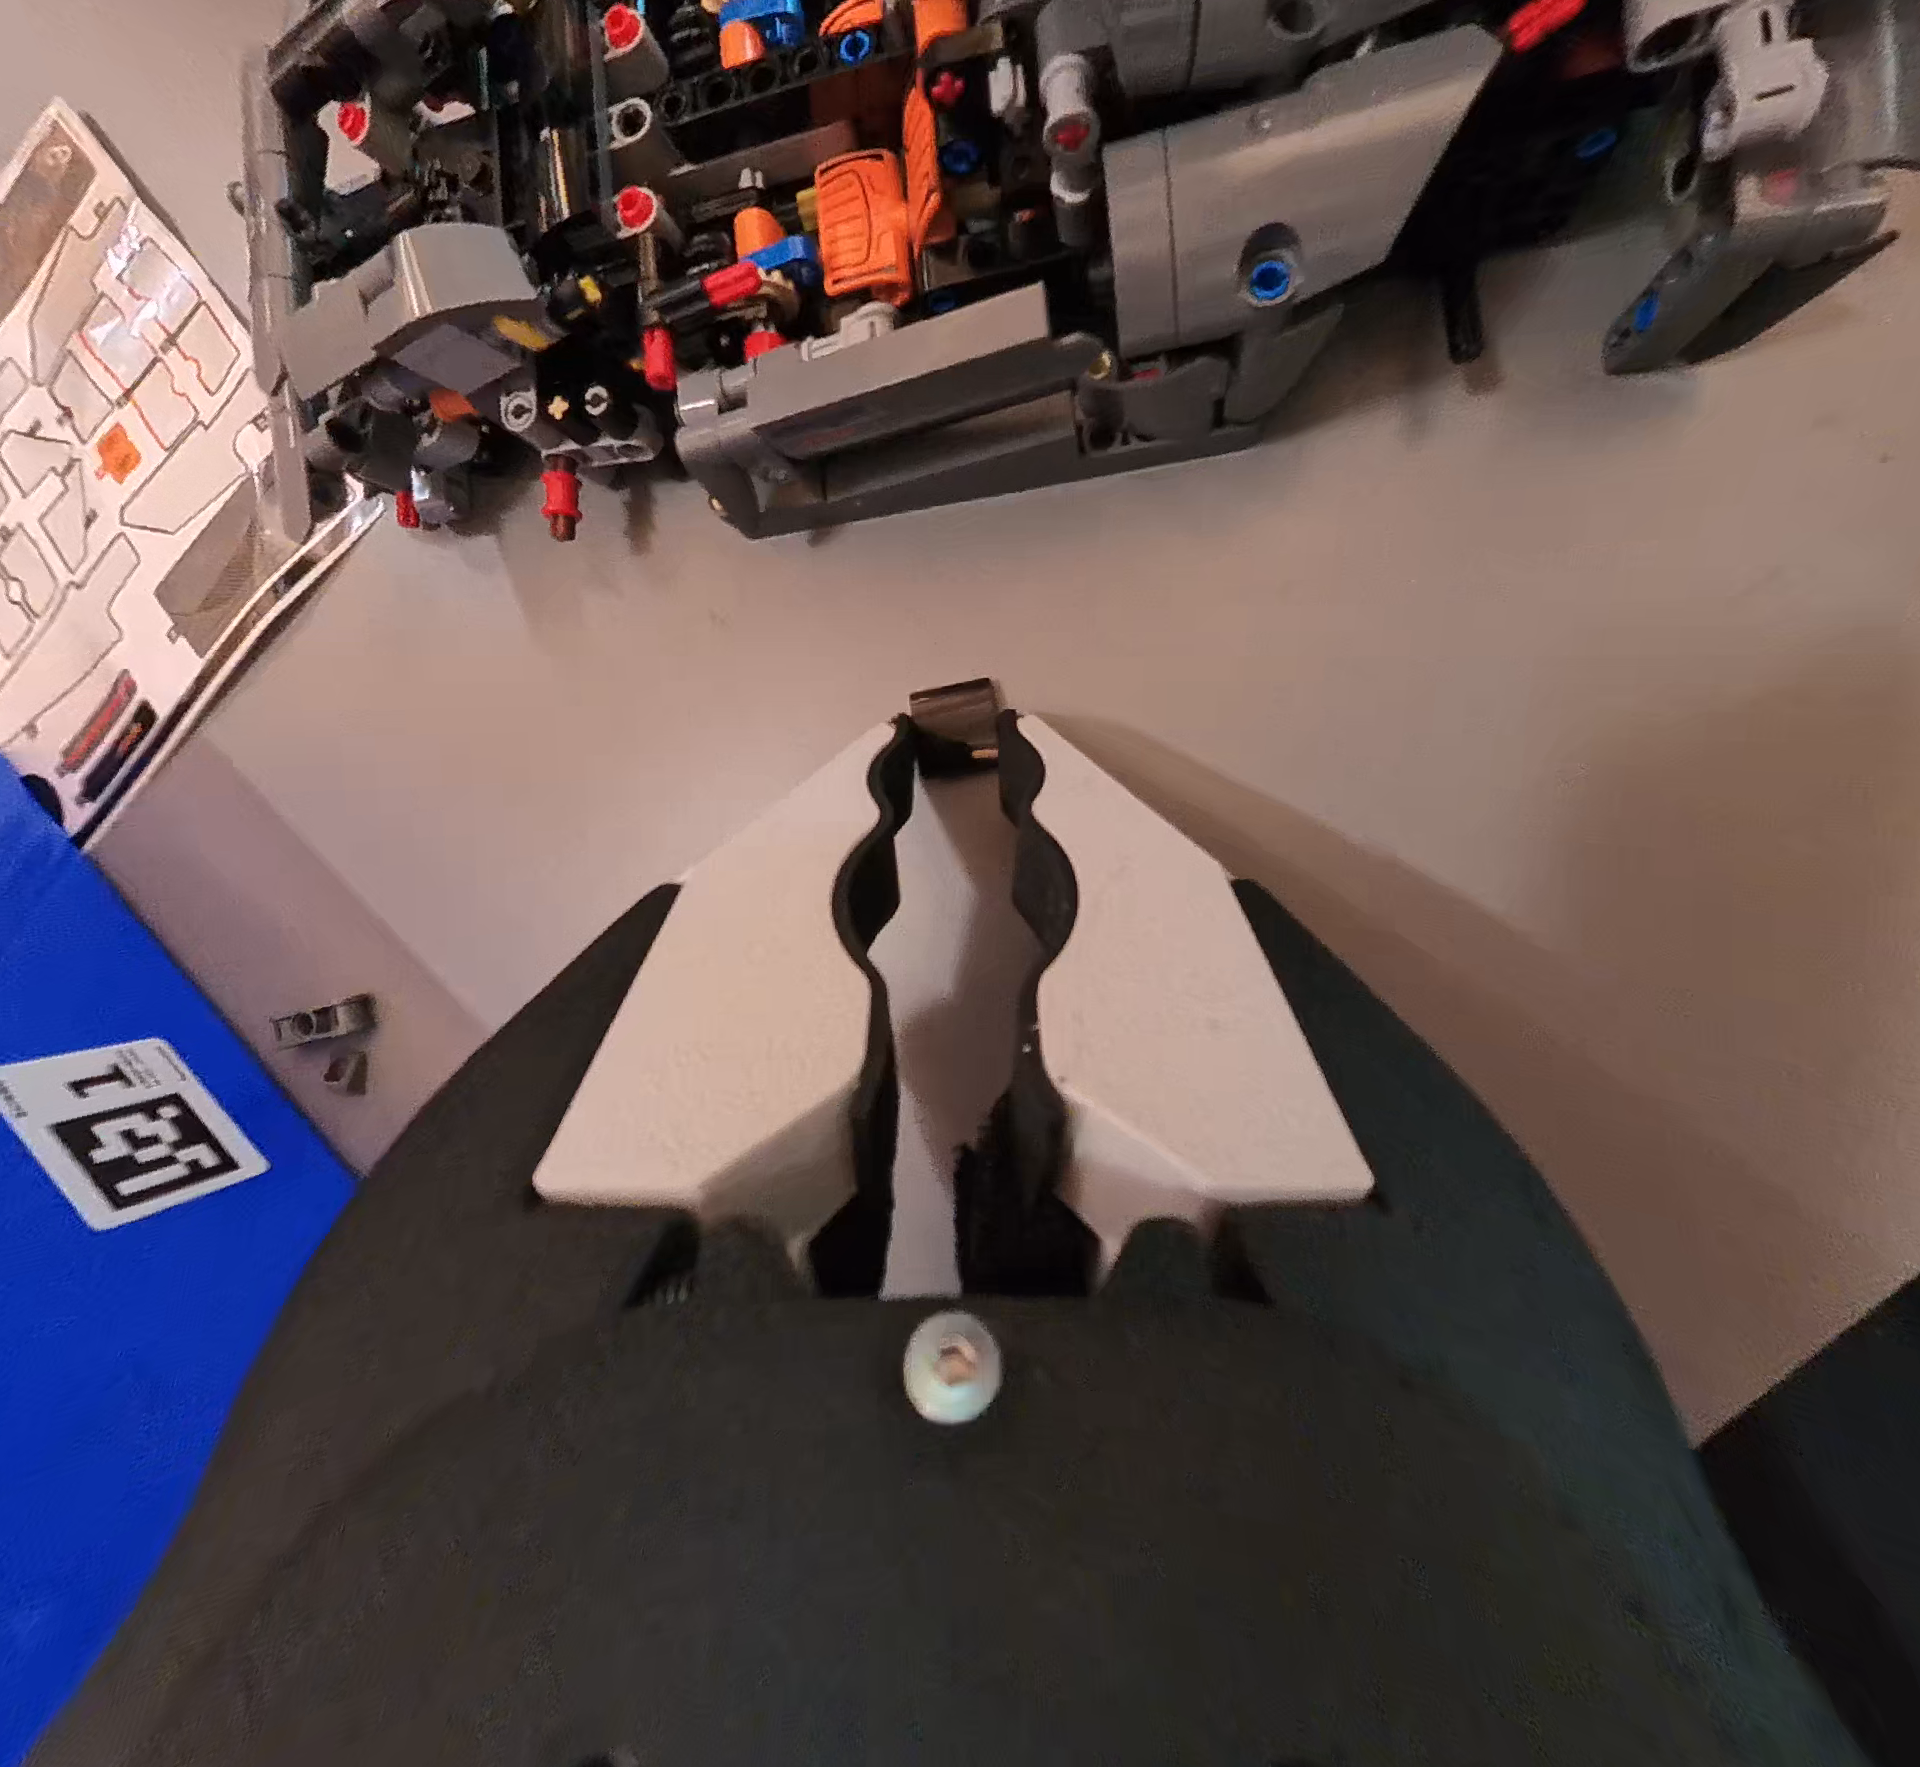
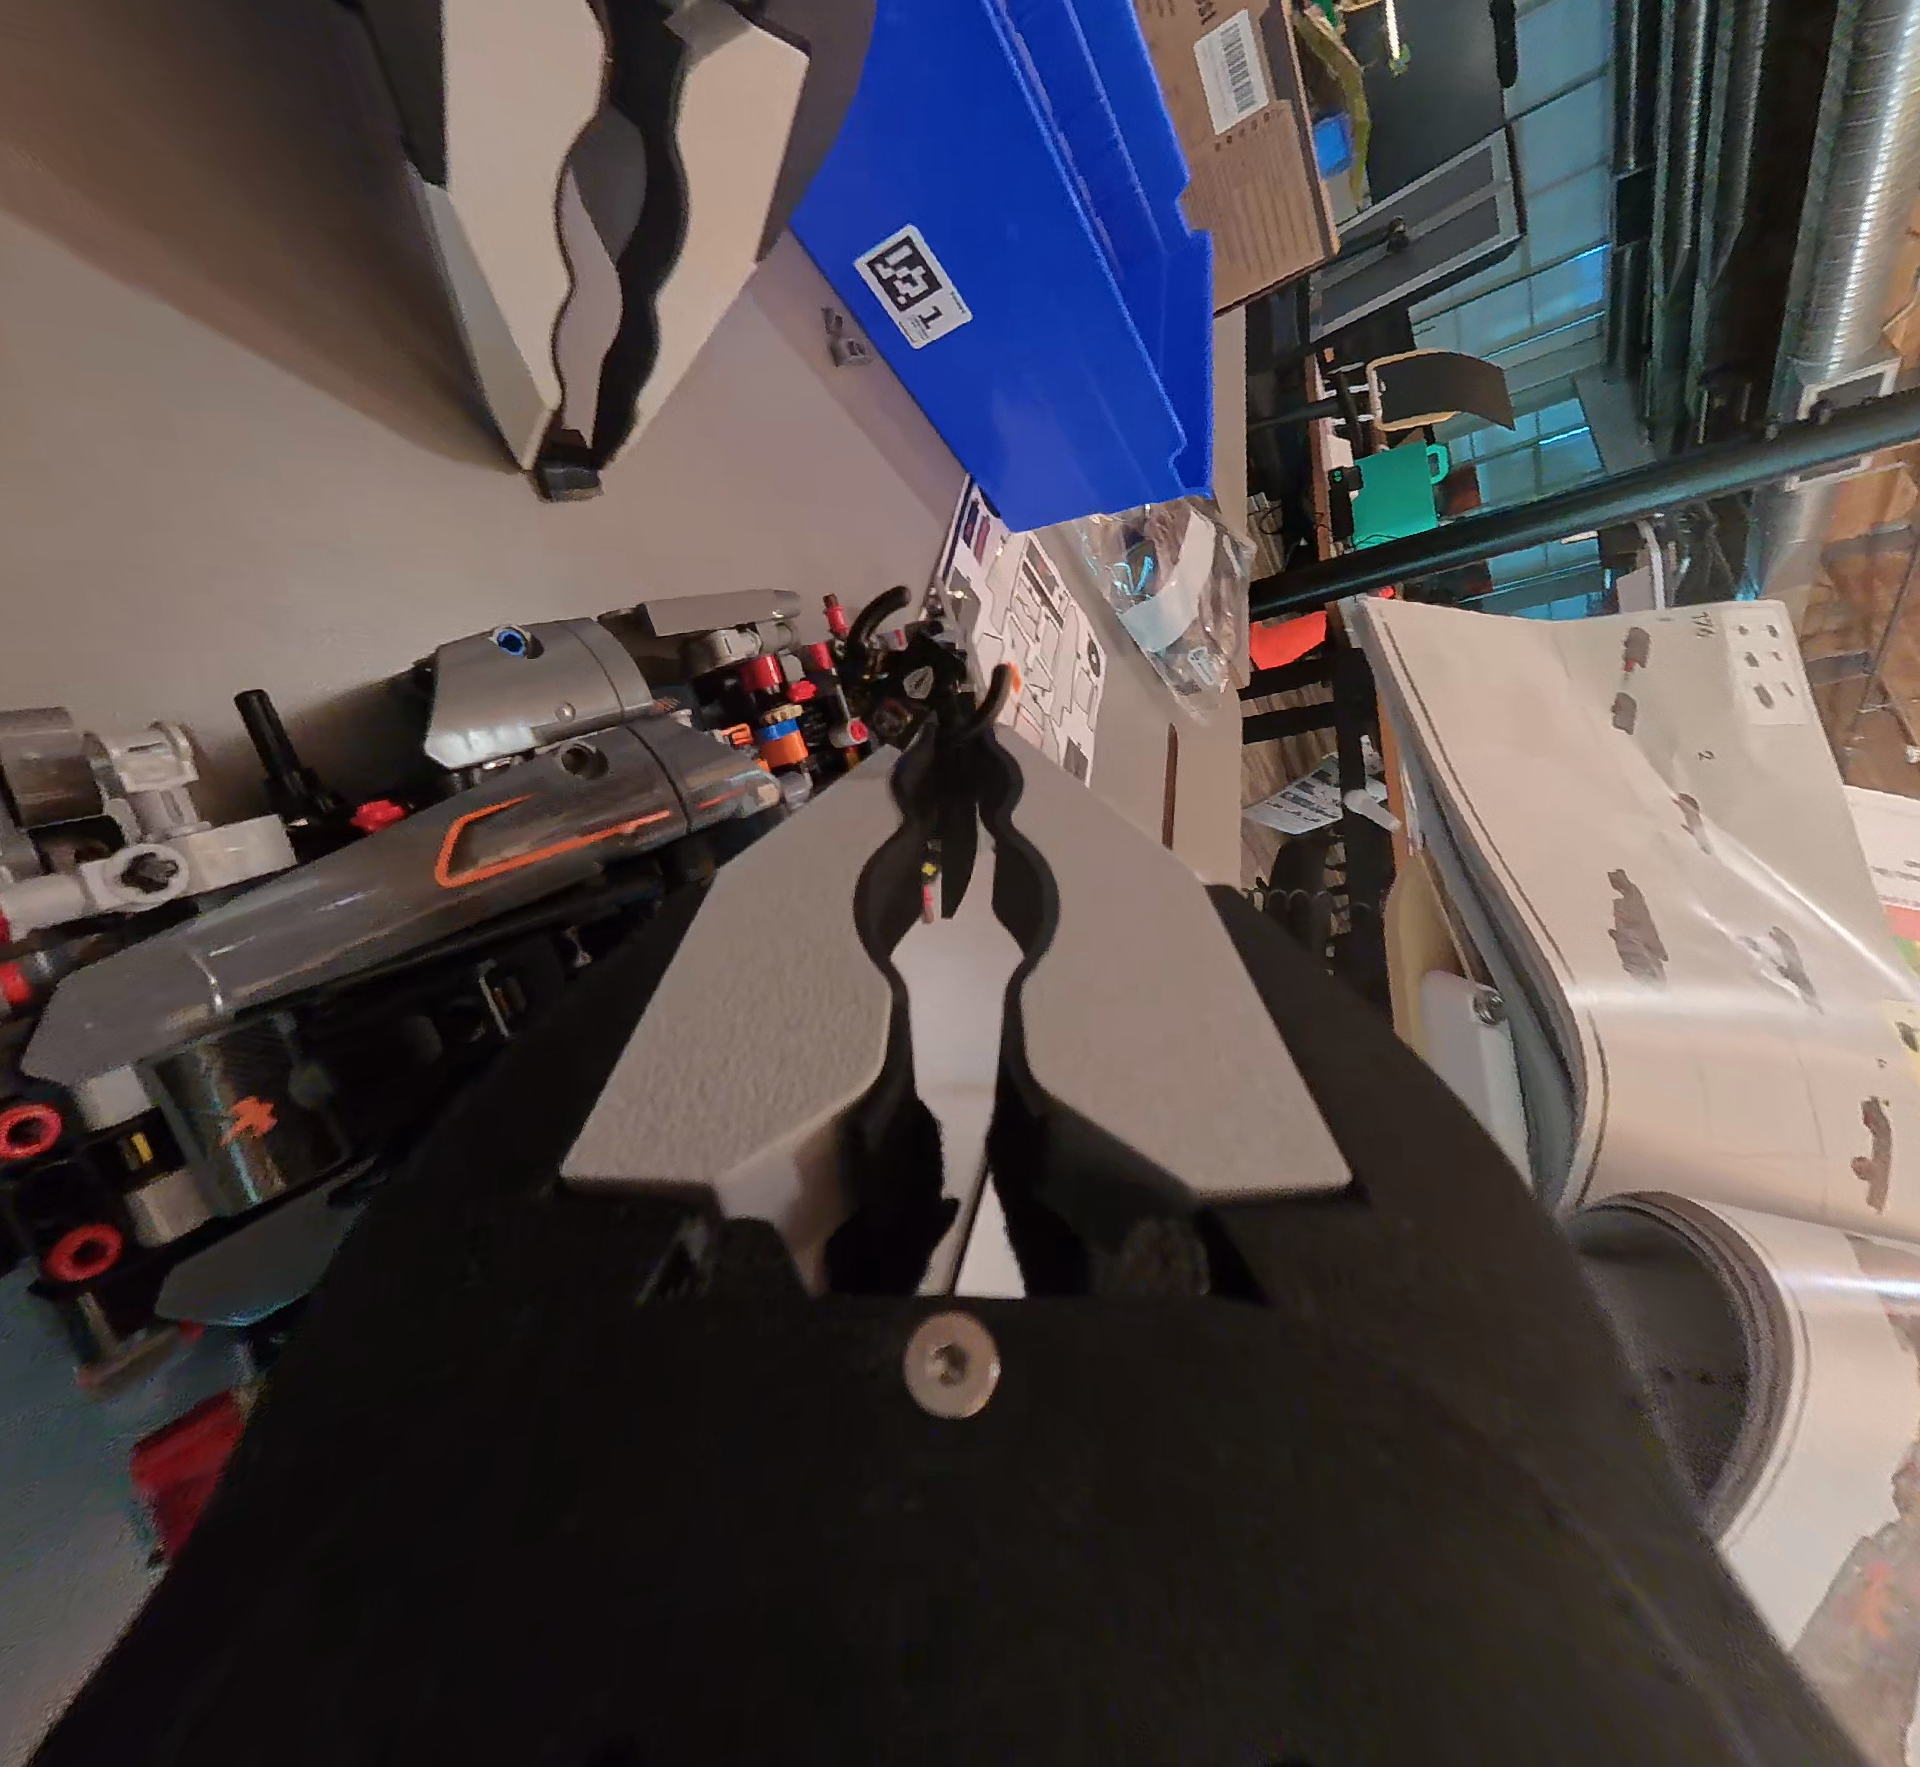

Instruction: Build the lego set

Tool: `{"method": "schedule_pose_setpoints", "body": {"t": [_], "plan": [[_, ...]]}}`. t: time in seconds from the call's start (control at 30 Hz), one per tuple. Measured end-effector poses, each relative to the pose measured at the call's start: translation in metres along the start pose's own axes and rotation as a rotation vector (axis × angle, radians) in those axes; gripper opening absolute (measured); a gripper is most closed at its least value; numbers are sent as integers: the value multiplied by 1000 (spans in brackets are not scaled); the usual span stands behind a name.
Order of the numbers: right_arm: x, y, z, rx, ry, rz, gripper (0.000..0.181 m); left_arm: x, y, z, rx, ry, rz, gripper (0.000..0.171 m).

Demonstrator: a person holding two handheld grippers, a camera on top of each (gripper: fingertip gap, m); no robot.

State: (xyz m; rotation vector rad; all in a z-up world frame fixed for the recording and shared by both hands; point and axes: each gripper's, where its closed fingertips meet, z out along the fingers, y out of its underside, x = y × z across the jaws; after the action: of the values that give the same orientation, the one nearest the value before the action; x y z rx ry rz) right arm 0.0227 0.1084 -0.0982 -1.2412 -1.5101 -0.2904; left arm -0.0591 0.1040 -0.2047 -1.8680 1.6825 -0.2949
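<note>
A largely built grey Technic car (image 1: 831, 190) lies on the table (image 1: 1351, 678), interior still exposed; the left gripper (image 1: 954, 725) pinches a small grey piece (image 1: 951, 709), the right gripper (image 2: 940, 761) grips a thin black part (image 2: 951, 844).

The model car (image 1: 831, 190) lies on the tabletop (image 1: 1351, 678), stretched across the far side in the left wrist view. A sticker sheet (image 1: 94, 429) lies flat just beyond its left end, partly under that end. Nearer on the left stands a bin (image 1: 125, 1302), with two small loose pieces (image 1: 322, 1026) on the tabletop just beside its wall. The left gripper (image 1: 954, 730) is before the car, well apart from it, with a small piece (image 1: 951, 715) between its tips. In the right wrist view, the right gripper (image 2: 940, 782) is over the car's end, pinching a slim part (image 2: 940, 870); an open booklet (image 2: 1662, 886) lies to its right.
</note>
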Motion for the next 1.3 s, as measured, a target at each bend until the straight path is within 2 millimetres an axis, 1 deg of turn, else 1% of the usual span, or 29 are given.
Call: {"method": "schedule_pose_setpoints", "body": {"t": [0.07,0.13,0.27,0.33,0.43,0.57,0.7,0.87,1.0,1.3], "plan": [[-3,-1,1,-1,-11,7,4,0,-4,-2,30,33,-47,14],[-6,-5,2,8,-27,10,4,3,-19,-13,110,85,-110,14],[-15,-15,4,26,-75,-13,4,4,-57,-41,280,176,-194,14],[-19,-19,6,23,-96,-27,4,5,-70,-52,330,205,-203,14],[-25,-24,9,21,-127,-50,4,8,-84,-63,379,233,-207,14],[-28,-27,11,14,-132,-76,4,8,-90,-68,379,232,-208,14],[-29,-29,13,0,-122,-119,4,10,-86,-64,335,246,-204,14],[-28,-30,13,-3,-104,-139,4,9,-87,-65,332,265,-223,14],[-32,-31,14,-3,-113,-173,4,8,-88,-66,332,271,-232,13],[-35,-34,18,-9,-108,-170,4,13,-81,-64,254,306,-236,14]]}}
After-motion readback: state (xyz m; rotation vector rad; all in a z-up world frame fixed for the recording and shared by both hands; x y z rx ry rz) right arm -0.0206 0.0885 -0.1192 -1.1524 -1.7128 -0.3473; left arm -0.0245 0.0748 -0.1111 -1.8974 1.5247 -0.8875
